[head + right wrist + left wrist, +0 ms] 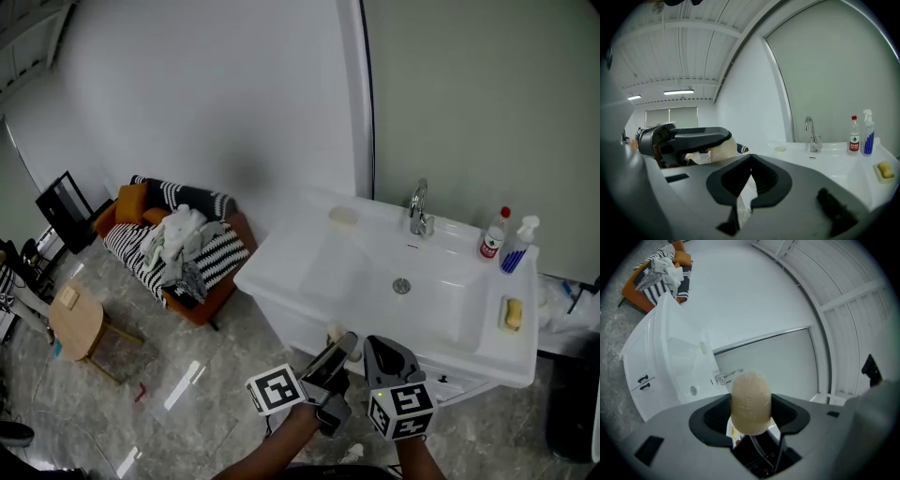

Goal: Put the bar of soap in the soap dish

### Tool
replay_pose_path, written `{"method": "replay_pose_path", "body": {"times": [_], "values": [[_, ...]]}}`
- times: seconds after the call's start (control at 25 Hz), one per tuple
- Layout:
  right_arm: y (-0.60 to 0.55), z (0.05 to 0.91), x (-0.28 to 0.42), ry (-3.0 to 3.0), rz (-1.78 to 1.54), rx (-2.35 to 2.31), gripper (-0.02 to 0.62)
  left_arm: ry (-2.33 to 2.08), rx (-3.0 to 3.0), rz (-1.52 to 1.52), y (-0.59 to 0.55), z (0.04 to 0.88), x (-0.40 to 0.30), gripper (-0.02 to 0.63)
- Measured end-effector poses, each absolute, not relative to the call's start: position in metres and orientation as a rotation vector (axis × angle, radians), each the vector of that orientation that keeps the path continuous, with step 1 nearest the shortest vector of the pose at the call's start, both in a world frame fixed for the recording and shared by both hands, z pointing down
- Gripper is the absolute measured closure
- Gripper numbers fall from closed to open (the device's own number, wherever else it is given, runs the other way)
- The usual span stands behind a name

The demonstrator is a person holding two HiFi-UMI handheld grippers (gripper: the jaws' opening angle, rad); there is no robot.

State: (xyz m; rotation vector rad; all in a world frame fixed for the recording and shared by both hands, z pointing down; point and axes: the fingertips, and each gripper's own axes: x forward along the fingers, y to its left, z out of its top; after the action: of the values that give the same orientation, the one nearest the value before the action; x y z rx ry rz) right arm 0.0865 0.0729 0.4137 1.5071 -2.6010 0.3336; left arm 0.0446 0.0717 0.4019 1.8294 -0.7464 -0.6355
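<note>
bar of soap (750,401): pale beige, rounded, clamped upright between the two fingers (710,420) of the left gripper (750,417); its upper end stands out past the fingertips. it is held in the air, short of the washbasin and apart from it.

left gripper, head view (341,347): held in a hand, its marker cube behind the fingers.

right gripper (750,174): fingers (726,180) closed together, nothing gripped between them. it is held just to the right of the left gripper, whose jaws and soap are seen left of the right fingers.

washbasin (309,272): white, set on a white cabinet, ahead of both pairs of fingers and below their line.

drain (401,286): in the bowl floor, ahead of the fingertips.

yellow block (512,314): laid on a white tray on the rim, ahead and right of the right fingers.

tap (418,208): chrome, at the back of the bowl, beyond the drain.

small round dish (344,216): pale, on the back rim, left of the tap.

red-capped bottle (492,234) and blue spray bottle (517,246): stood side by side at the back rim, right of the tap.

sofa (178,248): orange, heaped with striped cloths, far to the left of the left fingers.
</note>
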Motion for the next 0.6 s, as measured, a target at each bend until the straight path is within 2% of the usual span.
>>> {"method": "replay_pose_path", "body": {"times": [0.6], "values": [[0.036,0.426,0.086,-2.606,0.35,1.452,0.584,-0.791,1.813,-0.642,0.033,0.413,0.04,0.341]]}}
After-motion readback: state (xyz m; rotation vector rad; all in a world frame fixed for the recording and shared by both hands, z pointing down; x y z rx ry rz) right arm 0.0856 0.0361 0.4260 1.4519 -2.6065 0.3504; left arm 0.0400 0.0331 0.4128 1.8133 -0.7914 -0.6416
